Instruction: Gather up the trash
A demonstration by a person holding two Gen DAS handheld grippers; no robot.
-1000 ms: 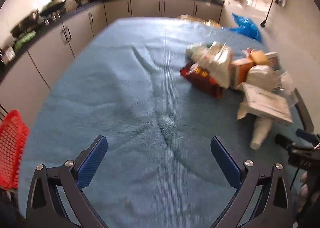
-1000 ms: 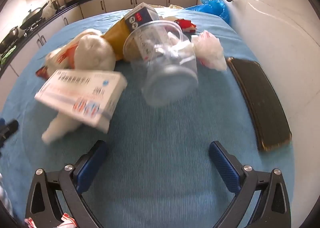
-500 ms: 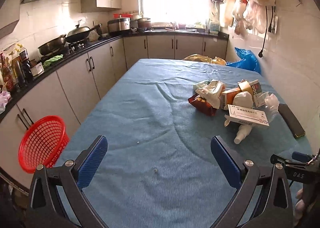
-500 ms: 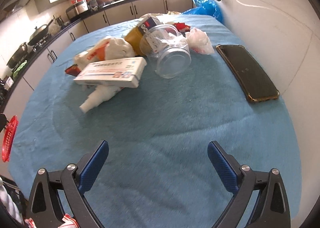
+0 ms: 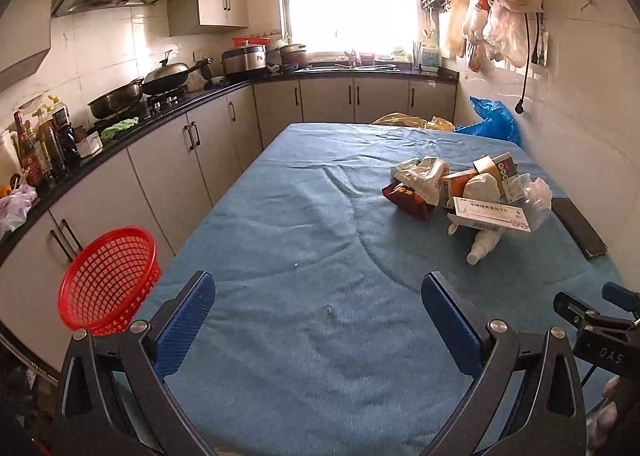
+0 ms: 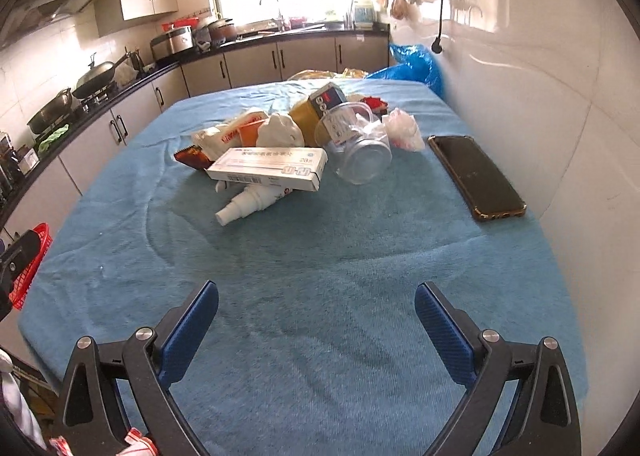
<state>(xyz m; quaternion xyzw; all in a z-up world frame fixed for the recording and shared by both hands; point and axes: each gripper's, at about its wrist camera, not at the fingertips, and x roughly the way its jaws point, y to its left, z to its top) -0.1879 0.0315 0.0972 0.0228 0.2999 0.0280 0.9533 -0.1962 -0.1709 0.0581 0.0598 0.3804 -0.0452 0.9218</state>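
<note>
Only the left wrist view takes in the whole red mesh basket, which sits off the table's left edge beside the lower cabinets; the right wrist view catches just a sliver of it at the far left. The right view, in turn, shows the trash pile closer and clearer: a long white carton lies across a white spray bottle, a clear plastic jar lies on its side just beside them, and crumpled wrappers, an orange box and a dark red packet are heaped behind. A dark phone lies flat near the right-hand wall, apart from the pile.

The left gripper hangs over bare cloth with its blue fingers spread wide and nothing between them — the right gripper is likewise wide apart and empty. Both are well short of the trash.

The table wears a blue cloth, lightly rippled, with a couple of small specks near the left gripper. Around it runs a kitchen: dark countertop with woks and a rice cooker, a bright window, plastic bags hung on the tiled right wall, a blue bag at the table's far corner.

The near half of the cloth is open; the right edge runs tight against the wall — the left edge drops to the aisle with the basket.
</note>
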